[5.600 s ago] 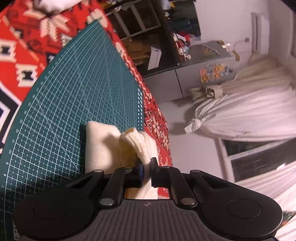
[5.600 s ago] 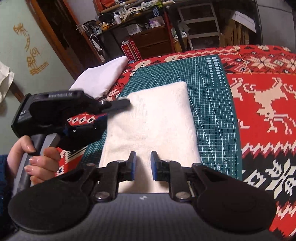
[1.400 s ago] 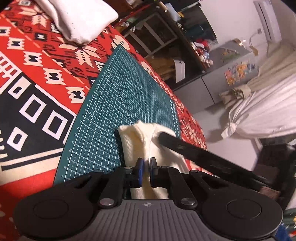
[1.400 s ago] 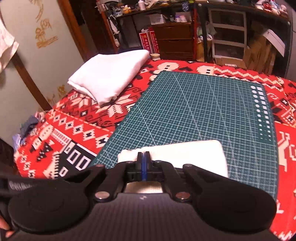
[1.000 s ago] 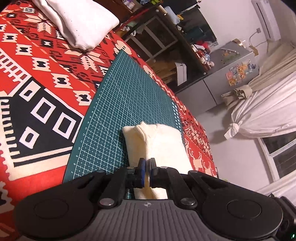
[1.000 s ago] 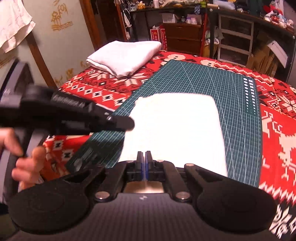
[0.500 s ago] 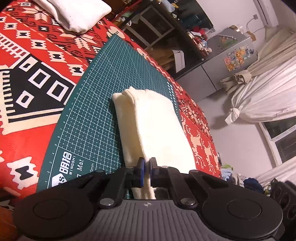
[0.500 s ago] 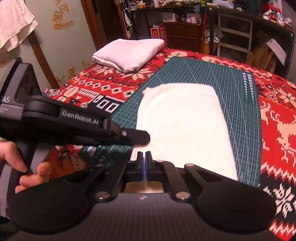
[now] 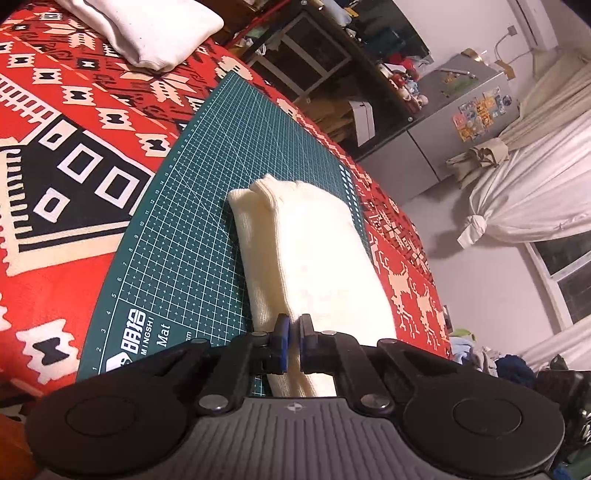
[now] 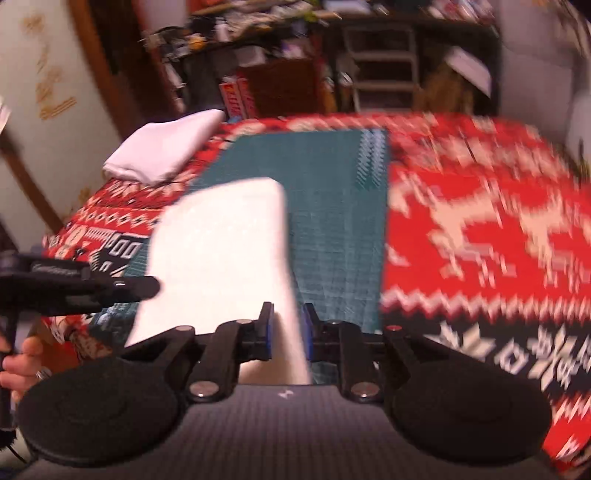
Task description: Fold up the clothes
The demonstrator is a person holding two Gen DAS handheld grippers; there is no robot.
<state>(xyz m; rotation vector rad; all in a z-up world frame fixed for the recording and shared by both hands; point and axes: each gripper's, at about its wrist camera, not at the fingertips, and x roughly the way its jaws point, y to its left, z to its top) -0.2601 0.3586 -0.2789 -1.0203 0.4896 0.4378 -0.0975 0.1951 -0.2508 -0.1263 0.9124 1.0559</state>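
Note:
A folded cream garment (image 9: 306, 251) lies lengthwise on the green cutting mat (image 9: 184, 221). My left gripper (image 9: 291, 328) is shut on the garment's near edge, with a thin fold of cloth pinched between its pads. In the blurred right wrist view the same garment (image 10: 218, 240) reaches down to my right gripper (image 10: 289, 325). Its jaws are opening, the garment's near right corner shows in the gap, and the pads no longer press on it. The left gripper (image 10: 144, 286) comes in from the left at the cloth's near left side, held by a hand (image 10: 22, 354).
A folded white stack (image 9: 147, 29) rests on the red patterned tablecloth (image 9: 74, 129) beyond the mat's far left corner, also seen as the white stack (image 10: 166, 151). Shelves, a grey fridge (image 9: 461, 110) and pale curtains stand beyond the table.
The right gripper has swung right along the garment's near edge and its jaws have parted from shut. The left gripper stays shut on the cloth, hardly moved since half a second ago.

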